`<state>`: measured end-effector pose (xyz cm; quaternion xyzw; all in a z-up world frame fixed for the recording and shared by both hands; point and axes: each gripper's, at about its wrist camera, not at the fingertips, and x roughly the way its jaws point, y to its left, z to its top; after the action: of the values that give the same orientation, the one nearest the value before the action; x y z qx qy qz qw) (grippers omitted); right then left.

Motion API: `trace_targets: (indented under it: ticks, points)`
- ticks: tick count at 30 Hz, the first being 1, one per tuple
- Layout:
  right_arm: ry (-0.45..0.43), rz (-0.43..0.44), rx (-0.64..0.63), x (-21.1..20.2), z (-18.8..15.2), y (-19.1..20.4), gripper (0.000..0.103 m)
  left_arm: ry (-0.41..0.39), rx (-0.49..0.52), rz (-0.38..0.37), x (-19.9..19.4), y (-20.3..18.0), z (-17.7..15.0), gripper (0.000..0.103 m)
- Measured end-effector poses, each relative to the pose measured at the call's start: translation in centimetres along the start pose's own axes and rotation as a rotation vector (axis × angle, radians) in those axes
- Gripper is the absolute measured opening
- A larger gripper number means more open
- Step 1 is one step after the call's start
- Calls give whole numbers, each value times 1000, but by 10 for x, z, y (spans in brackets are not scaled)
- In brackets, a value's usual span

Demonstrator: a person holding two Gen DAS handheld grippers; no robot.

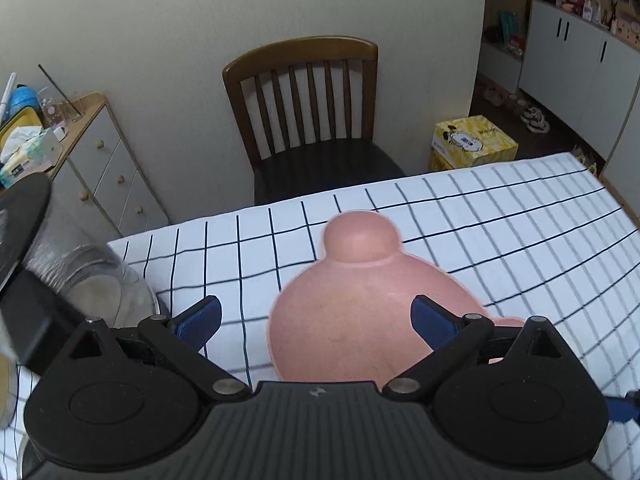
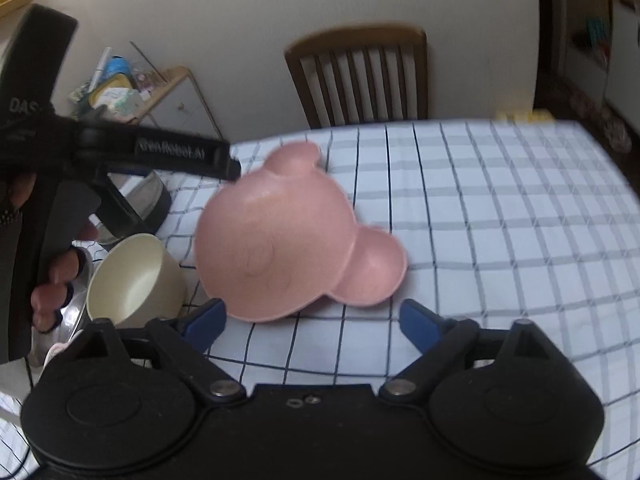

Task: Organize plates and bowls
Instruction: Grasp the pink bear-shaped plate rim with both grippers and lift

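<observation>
A pink bear-shaped plate (image 1: 352, 312) with two round ears lies on the checked tablecloth (image 1: 500, 232). My left gripper (image 1: 316, 320) is open, hovering over the plate's near side with its right finger above the plate. In the right wrist view the same plate (image 2: 288, 240) lies ahead of my open, empty right gripper (image 2: 312, 320). The left gripper (image 2: 230, 164) reaches in from the left above the plate's far edge. A cream bowl (image 2: 136, 280) sits tilted on a metal dish (image 2: 72, 316) at the left.
A wooden chair (image 1: 308, 120) stands at the table's far side by the wall. A clear plastic container (image 1: 92, 280) and a dark pot (image 2: 154, 196) stand at the table's left end. A drawer unit (image 1: 100, 168) and a yellow tissue box (image 1: 472, 140) are beyond the table.
</observation>
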<state>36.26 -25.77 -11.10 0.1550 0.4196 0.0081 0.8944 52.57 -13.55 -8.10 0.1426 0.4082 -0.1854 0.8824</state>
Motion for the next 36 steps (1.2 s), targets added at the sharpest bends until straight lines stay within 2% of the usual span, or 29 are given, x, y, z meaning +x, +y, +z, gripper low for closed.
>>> trace_targets:
  ticks: [5, 8, 12, 14, 16, 18, 20, 22, 28, 31, 36]
  points:
    - [59, 12, 118, 27, 0, -9, 77, 48, -19, -2, 30, 12, 6, 95]
    - [77, 27, 154, 37, 0, -8, 73, 67, -27, -2, 45, 17, 9, 91]
    - [92, 34, 195, 47, 2, -8, 64, 91, -38, -7, 62, 22, 12, 89]
    - [109, 44, 220, 51, 2, -9, 58, 117, -48, -24, 70, 26, 13, 79]
    - [110, 51, 243, 51, 1, -11, 54, 152, -65, -42, 78, 29, 12, 64]
    - [108, 59, 263, 52, 0, -13, 49, 173, -88, -55, 83, 33, 11, 55]
    - [110, 65, 277, 55, 0, -14, 44, 188, -112, -70, 87, 36, 10, 51]
    - [111, 66, 285, 55, 0, -14, 38, 193, -134, -84, 89, 40, 10, 40]
    - [87, 76, 301, 52, -1, -15, 20, 204, -170, -89, 89, 47, 8, 31]
    - [86, 76, 298, 54, 2, -15, 18, 207, -169, -78, 87, 47, 7, 24]
    - [80, 56, 287, 53, 1, -18, 16, 213, -184, -86, 77, 45, -2, 20]
